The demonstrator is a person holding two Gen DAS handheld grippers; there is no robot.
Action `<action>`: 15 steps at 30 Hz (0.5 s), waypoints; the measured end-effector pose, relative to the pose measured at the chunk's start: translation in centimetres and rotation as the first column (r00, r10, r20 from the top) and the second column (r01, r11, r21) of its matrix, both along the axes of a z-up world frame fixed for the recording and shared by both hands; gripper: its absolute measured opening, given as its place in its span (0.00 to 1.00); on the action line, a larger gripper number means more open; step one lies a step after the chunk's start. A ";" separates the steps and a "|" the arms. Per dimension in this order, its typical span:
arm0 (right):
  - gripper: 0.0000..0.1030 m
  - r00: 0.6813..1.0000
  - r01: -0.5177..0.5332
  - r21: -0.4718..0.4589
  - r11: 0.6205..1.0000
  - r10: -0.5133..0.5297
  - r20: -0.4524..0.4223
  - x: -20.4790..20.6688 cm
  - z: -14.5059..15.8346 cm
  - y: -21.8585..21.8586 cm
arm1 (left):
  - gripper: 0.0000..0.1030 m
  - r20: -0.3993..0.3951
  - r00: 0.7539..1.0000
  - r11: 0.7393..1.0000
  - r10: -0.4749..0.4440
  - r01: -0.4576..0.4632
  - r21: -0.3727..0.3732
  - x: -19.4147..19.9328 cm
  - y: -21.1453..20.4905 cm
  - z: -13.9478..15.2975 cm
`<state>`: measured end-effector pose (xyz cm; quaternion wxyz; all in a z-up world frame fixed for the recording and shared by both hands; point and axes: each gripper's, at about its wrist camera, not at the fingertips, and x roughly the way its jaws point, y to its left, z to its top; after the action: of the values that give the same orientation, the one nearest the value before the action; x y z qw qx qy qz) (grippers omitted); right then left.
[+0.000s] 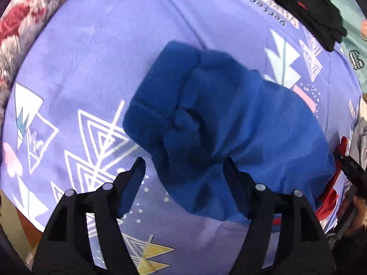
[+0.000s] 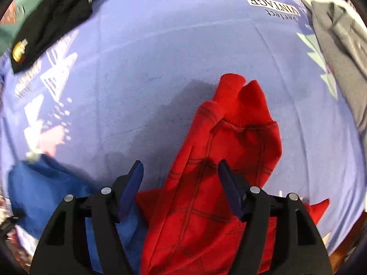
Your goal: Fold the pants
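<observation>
Left claw (image 1: 183,167): black arms with blue pads fill the bottom of the left wrist view, pointing steeply down; jaws stand well apart, nothing pressed between the pads.
Left claw and blue cloth: right finger (image 1: 231,174) lies over the near edge of the blue pants; left finger sits over bare sheet just beside them; whether either pad touches cloth cannot be told.
Blue pants (image 1: 206,123): bunched heap on the purple bedsheet (image 1: 96,52), ribbed band turned up at the far left, a knot-like twist of cloth at the middle, creases fanning out toward the near edge.
Right claw (image 2: 180,171): also aimed steeply down, jaws apart, gripping nothing.
Red pants (image 2: 218,160): crumpled red garment with dark stitched grid lines, ribbed cuffs poking up at the far end; it runs from the sheet's middle down under and between the right claw's fingers, its near part hidden by the arms.
Blue and red together: in the right wrist view the blue cloth lies at lower left, touching the red garment's left edge.
Black garment (image 1: 307,6): folded, with a yellow tag, at the far edge of the sheet, well apart from both pants.
Grey cloth (image 2: 339,52): heaped at the right edge.
</observation>
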<state>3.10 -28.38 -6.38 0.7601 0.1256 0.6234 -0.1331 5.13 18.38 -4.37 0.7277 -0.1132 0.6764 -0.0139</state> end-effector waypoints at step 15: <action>0.07 0.996 0.079 -0.025 0.997 -0.080 -0.027 0.3 -0.4 -2.5 | 0.80 -0.023 1.000 0.999 -0.007 0.006 -0.054 -0.7 -0.8 0.4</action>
<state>3.36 -30.85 -6.81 0.7469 0.1392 0.6270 -0.1724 4.46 17.58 -3.97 0.7165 -0.1307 0.6844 -0.0331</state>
